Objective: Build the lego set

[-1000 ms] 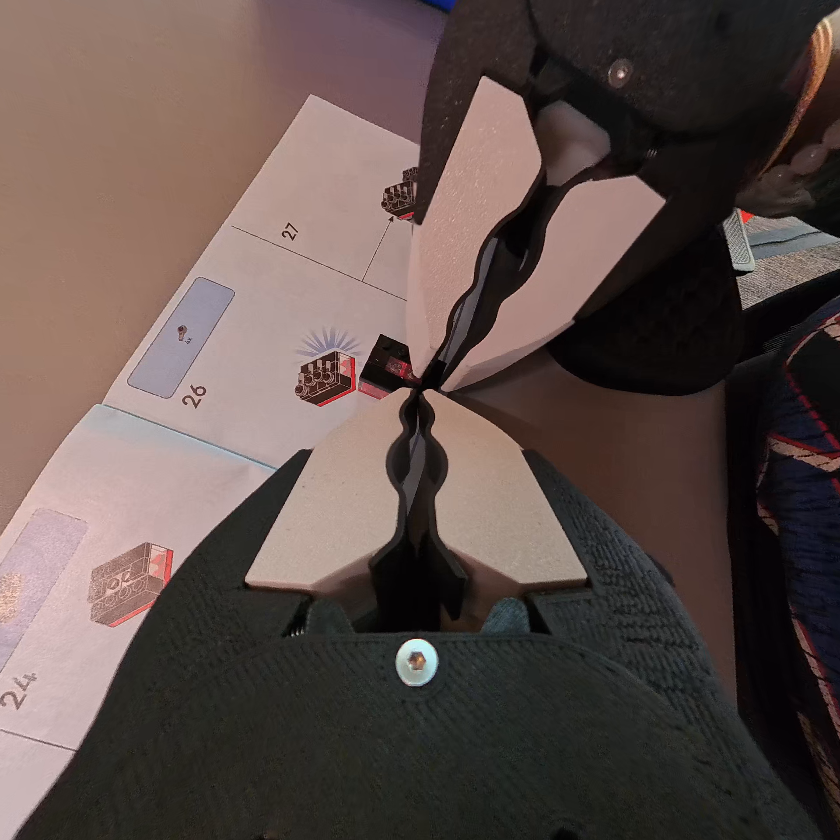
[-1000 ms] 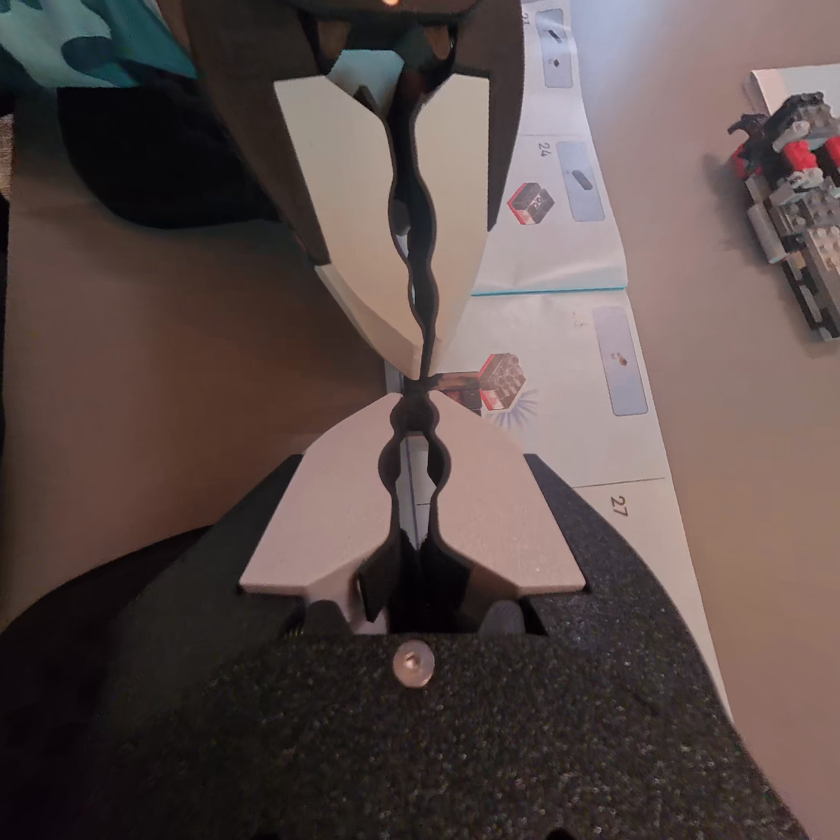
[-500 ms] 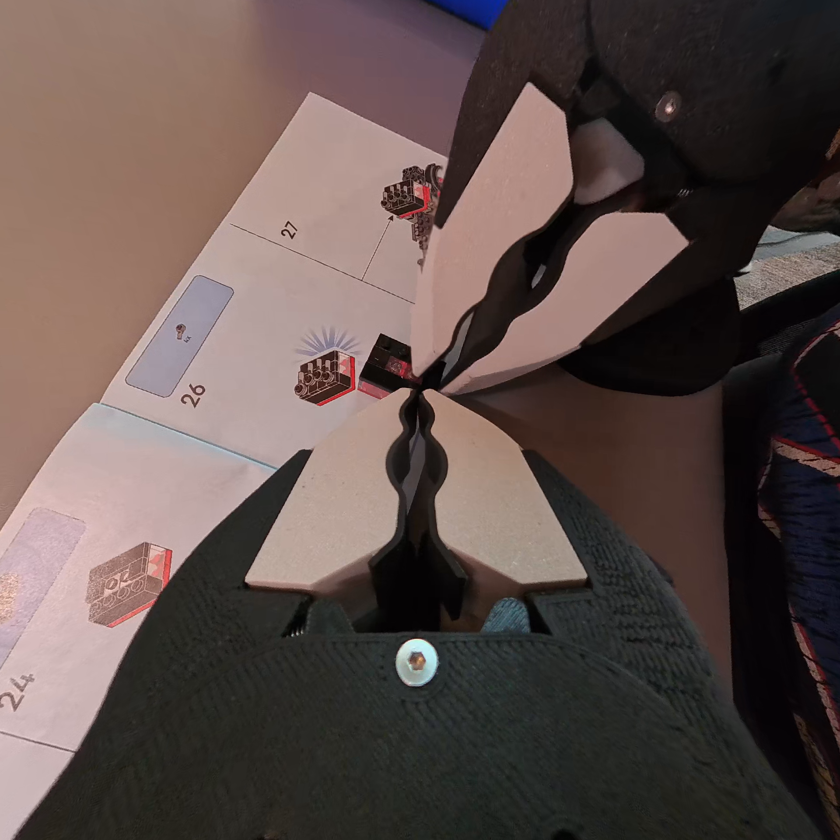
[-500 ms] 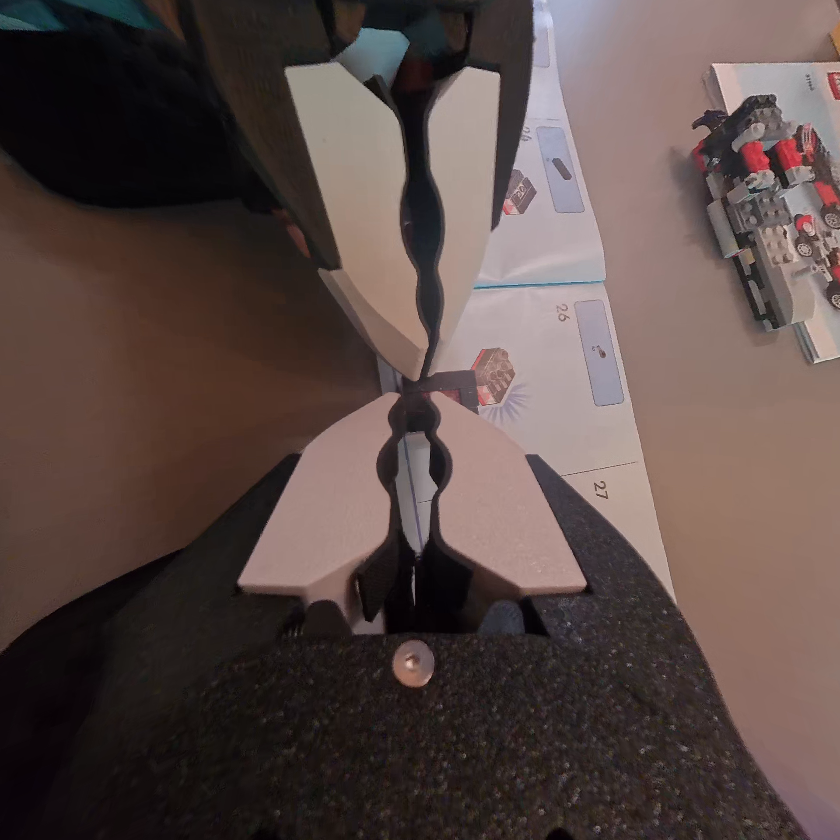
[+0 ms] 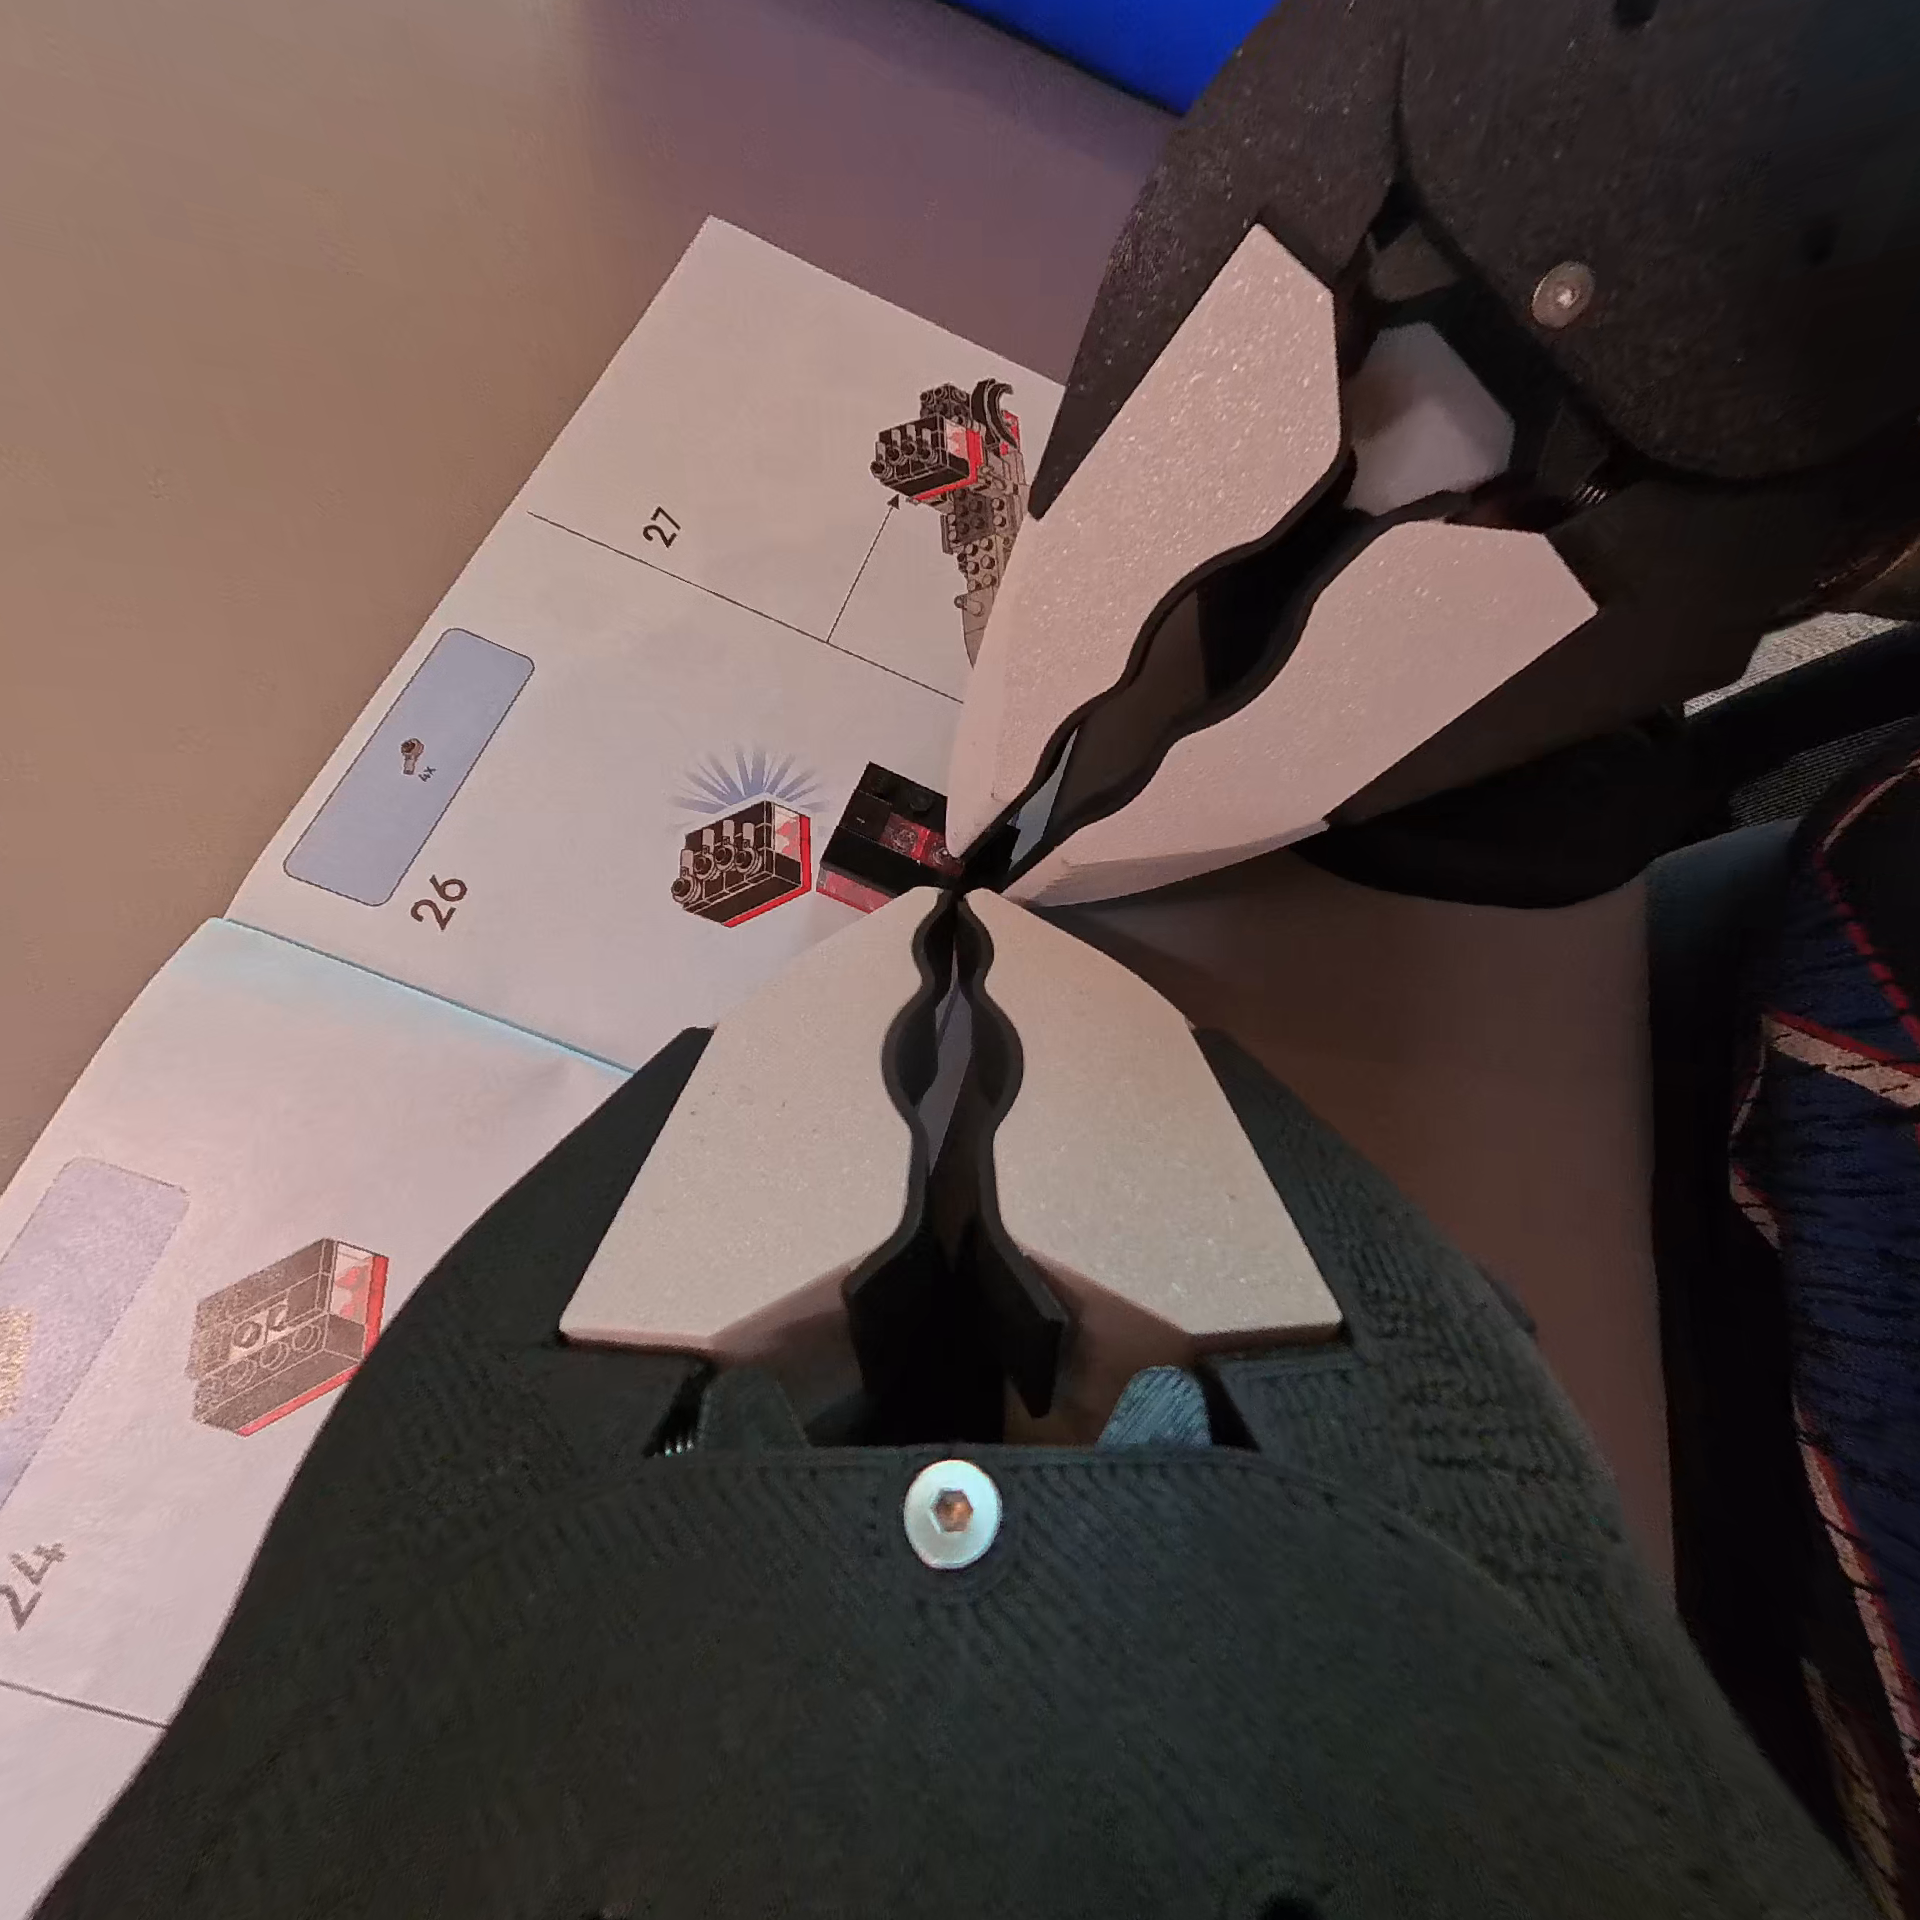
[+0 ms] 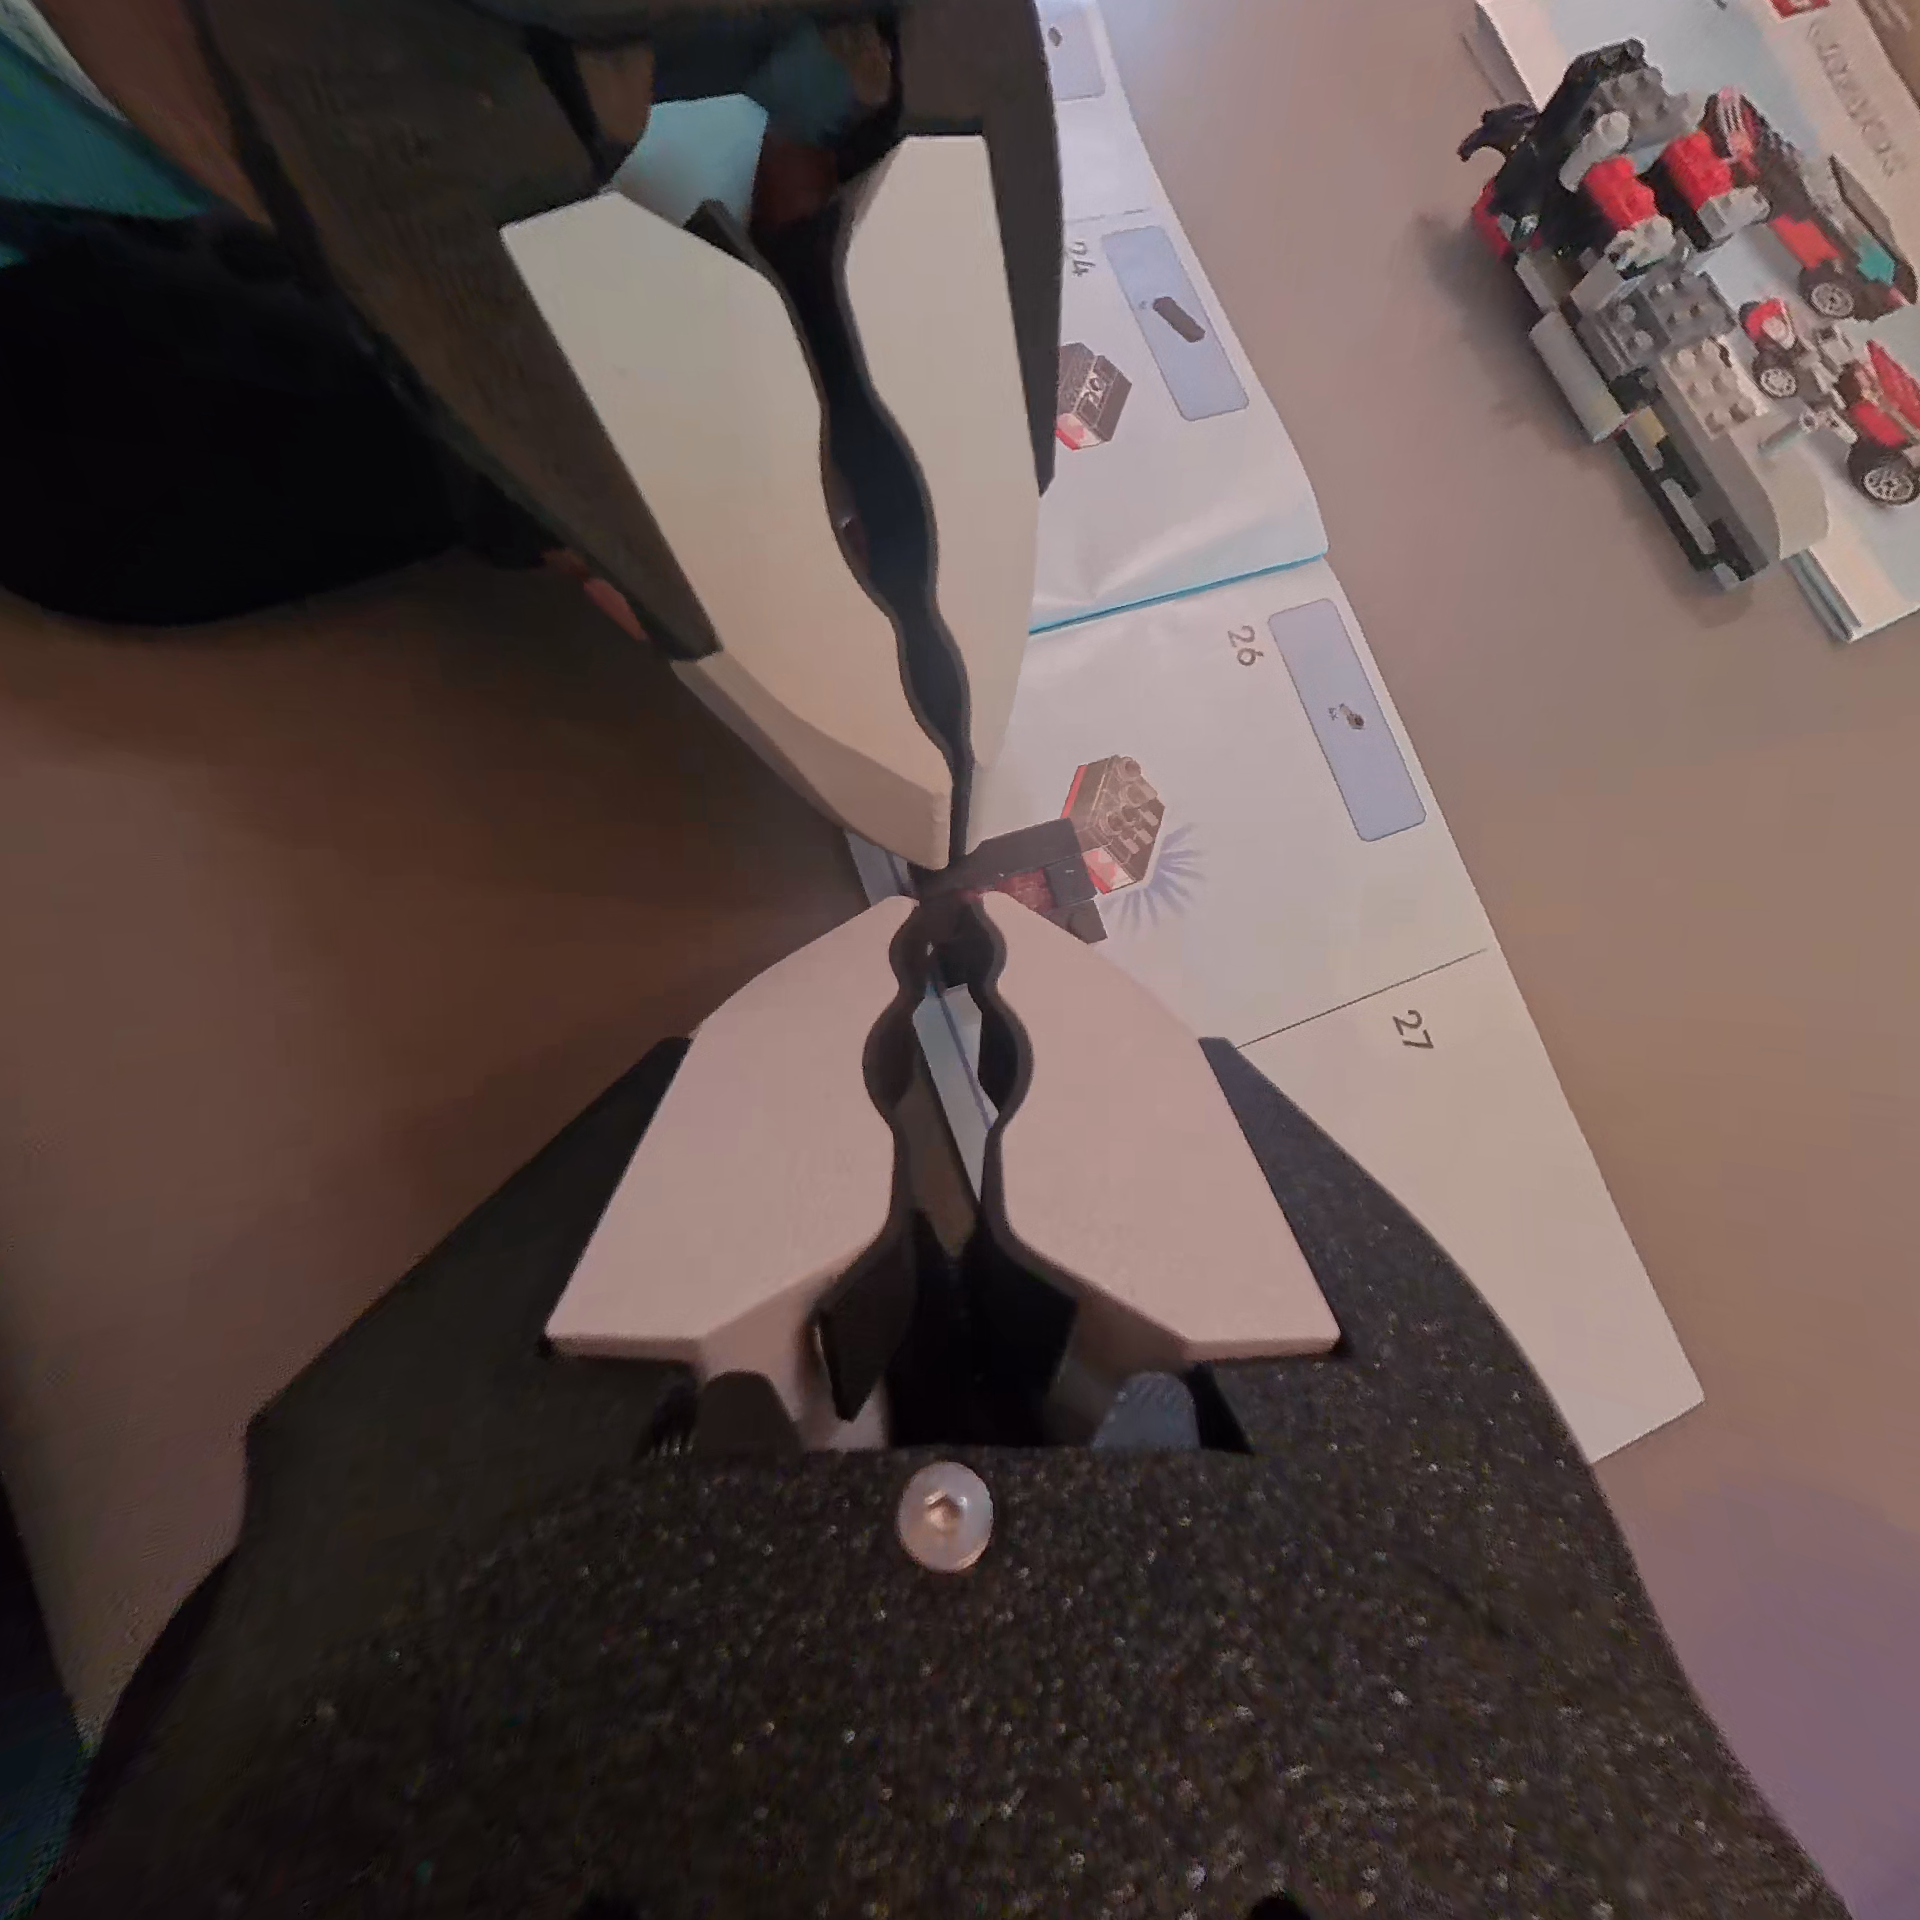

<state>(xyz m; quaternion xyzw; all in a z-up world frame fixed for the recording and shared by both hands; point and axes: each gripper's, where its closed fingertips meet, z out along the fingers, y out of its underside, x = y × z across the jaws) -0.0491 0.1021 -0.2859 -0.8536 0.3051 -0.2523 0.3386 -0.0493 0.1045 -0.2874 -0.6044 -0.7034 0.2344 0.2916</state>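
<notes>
**Tip to tip over a small block assembly**

Left gripper (image 5: 951, 914): pale wedge fingers pinched together at the tips, apparently on something tiny and dark; cannot tell what, too small. Right gripper (image 6: 940, 909): tips likewise drawn together, touching the left's, with a slim gap farther back; any grasp hidden where the four tips meet. Just beyond that meeting point, a small black-and-red brick sub-assembly (image 5: 883, 847), seemingly held there over the open pale-blue instruction booklet (image 5: 582, 665) on the tan table (image 5: 260, 312). Well apart, far right in the right wrist view, a partly built grey, black and red brick vehicle (image 6: 1662, 312) resting on a second printed sheet (image 6: 1860, 582). By judgement, midway: main body standing, small block near finished, small pieces and joining to the vehicle left.
</notes>
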